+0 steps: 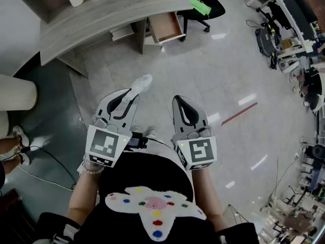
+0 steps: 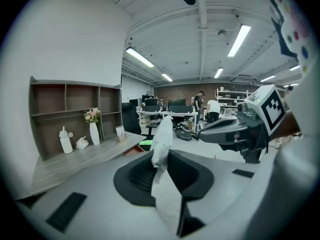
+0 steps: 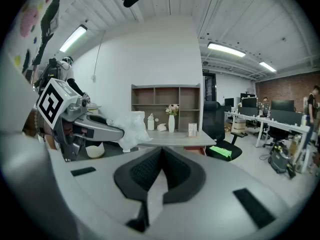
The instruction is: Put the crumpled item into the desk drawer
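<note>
- The left tool (image 1: 131, 93) is pinching the crumpled white wad (image 1: 142, 83) above the floor (image 1: 203, 85), well apart from the counter (image 1: 101, 11).
- The right tool (image 1: 177, 99) is sitting closed on nothing.
- The drawer (image 1: 165, 27) is already standing open; bringing the wad over and releasing it is remaining.
- The wad is sticking out lengthwise beyond the tips, toward the drawer.

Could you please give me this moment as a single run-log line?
left gripper: shut on crumpled white wad | right gripper: shut, empty | desk drawer: open, not yet reached
</note>
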{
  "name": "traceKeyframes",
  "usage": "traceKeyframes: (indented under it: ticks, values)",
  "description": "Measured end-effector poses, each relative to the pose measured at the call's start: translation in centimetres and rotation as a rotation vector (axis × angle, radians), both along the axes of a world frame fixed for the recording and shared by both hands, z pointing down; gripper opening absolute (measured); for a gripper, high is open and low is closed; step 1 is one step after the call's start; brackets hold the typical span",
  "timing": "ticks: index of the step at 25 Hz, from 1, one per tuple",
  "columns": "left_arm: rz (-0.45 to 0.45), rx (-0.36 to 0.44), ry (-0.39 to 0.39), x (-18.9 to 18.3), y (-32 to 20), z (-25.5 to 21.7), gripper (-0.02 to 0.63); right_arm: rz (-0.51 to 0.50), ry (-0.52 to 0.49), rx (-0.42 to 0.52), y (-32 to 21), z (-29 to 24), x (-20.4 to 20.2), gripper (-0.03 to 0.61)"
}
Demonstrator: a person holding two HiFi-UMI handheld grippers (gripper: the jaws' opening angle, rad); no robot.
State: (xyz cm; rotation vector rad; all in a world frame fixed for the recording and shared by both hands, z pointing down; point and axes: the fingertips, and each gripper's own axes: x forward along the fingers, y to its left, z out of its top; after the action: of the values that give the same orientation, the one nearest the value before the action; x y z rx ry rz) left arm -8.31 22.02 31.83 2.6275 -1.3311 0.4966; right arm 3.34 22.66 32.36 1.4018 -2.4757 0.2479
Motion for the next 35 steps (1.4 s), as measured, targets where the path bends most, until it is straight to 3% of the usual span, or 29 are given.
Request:
traceKeyframes:
  ticks: [10, 18, 24, 35]
  values:
    - [-0.003, 0.005, 0.0, 0.0, 0.1, -0.1, 0.073, -0.001, 0.02, -0.018, 0.1, -0.2, 0.1, 0.003]
    - [0.002, 0.009, 0.004, 0.1, 0.1, -0.1, 0.074, 0.033, -0.039, -0.011, 0.0, 0.0, 0.3, 0.003]
    - [0.01, 0.014, 0.008, 0.1, 0.6, -0.3, 0.073, 0.037, -0.041, 0.038, 0.2, -1.1, 0.2, 0.003]
    - [0.022, 0.032, 0.026, -1.0, 1.0, -1.2, 0.074, 0.06, -0.034, -0.001, 1.2, -0.9, -0.7, 0.003]
